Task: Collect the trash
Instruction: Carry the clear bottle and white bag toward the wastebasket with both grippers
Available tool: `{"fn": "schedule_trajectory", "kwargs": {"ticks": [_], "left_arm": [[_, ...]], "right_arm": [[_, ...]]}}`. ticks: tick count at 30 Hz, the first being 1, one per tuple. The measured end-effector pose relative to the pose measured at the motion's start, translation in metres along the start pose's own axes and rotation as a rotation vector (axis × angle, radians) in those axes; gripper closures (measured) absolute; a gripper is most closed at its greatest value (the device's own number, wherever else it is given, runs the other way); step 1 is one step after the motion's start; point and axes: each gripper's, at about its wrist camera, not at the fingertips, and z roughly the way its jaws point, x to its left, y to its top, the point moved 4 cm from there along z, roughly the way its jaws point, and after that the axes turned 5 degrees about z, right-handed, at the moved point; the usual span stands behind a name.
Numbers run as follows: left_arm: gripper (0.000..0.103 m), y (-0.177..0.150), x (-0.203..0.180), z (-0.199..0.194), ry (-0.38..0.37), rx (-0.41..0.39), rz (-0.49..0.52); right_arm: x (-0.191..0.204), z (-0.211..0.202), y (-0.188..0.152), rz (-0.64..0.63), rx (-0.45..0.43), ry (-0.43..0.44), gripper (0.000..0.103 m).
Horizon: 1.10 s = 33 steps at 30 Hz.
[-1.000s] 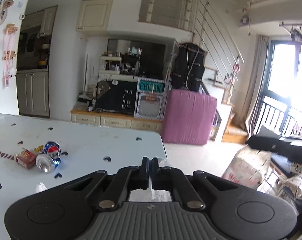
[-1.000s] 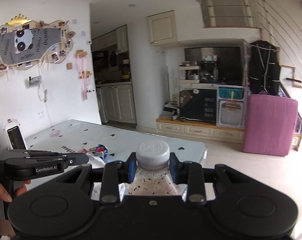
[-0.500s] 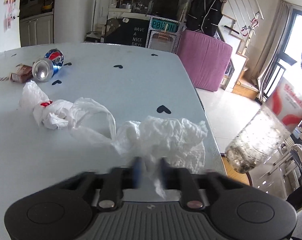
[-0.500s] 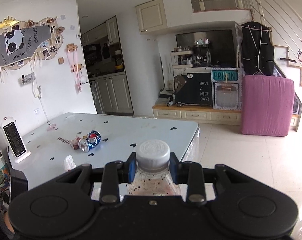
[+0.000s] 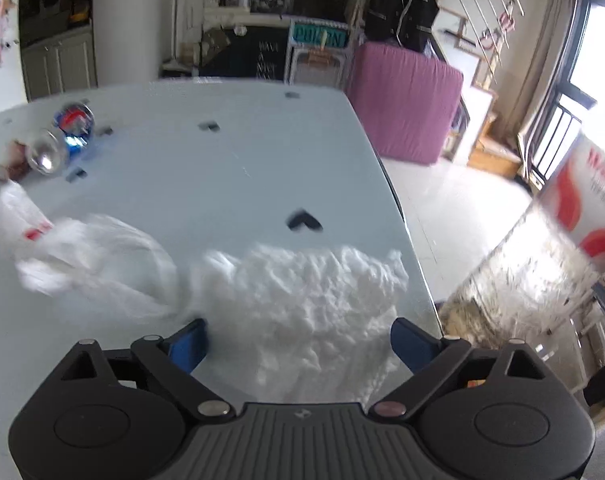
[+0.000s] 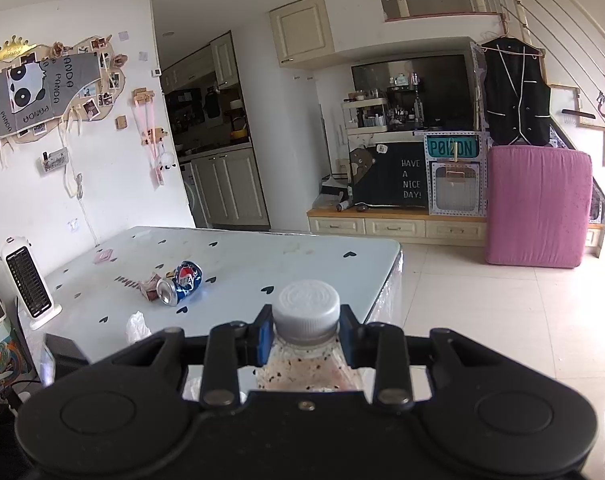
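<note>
While dropping toward the table: left gripper is tilting down, so its view is now filling with table instead of the far room.
Left fingers: spread wide, having just been opening from pressed together; blue pads are standing either side of the crumpled paper wad, not pressing on it.
Paper wad: lying at the near corner of the table, just beside a thin plastic bag.
Right gripper: unchanged, fingers pinching the neck of a clear plastic bottle under its white cap; bottle is hanging off the table edge in the left view.
Other trash: blue can and a small wrapper lying further back on the table, touching each other, well apart from both grippers.
Meaning: bottle is already collected; wad looks like the next pick, and fingers are lining up to close on it.
Risk: soft wad may squash or slip; bag may snag too.
</note>
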Motion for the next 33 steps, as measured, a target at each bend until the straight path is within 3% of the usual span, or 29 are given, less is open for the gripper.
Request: {"fn": "schedule_trajectory", "kwargs": {"ticks": [2, 3, 4, 5, 14, 22, 33], "left_arm": [[0.043, -0.001, -0.009, 0.000, 0.054, -0.028, 0.074], [0.055, 0.000, -0.011, -0.002, 0.030, -0.036, 0.061], [0.087, 0.003, -0.010, -0.003, 0.017, -0.032, 0.039], [0.097, 0.005, -0.009, -0.003, -0.002, -0.021, 0.015], [0.097, 0.017, -0.026, -0.028, -0.022, -0.086, 0.017], [0.098, 0.044, -0.073, -0.044, -0.075, -0.148, 0.065], [0.098, 0.059, -0.153, -0.006, -0.177, -0.123, 0.136]], "right_arm": [[-0.001, -0.001, -0.003, -0.004, 0.000, 0.001, 0.069], [-0.002, -0.002, -0.003, -0.005, -0.001, 0.001, 0.069], [-0.003, -0.003, -0.003, -0.007, -0.001, 0.000, 0.069], [-0.004, -0.003, -0.003, -0.006, -0.002, 0.000, 0.069], [-0.017, -0.015, -0.002, 0.015, -0.023, -0.024, 0.069], [-0.045, -0.032, -0.001, 0.034, -0.046, -0.066, 0.069], [-0.119, -0.056, -0.016, 0.073, -0.041, -0.201, 0.069]]}}
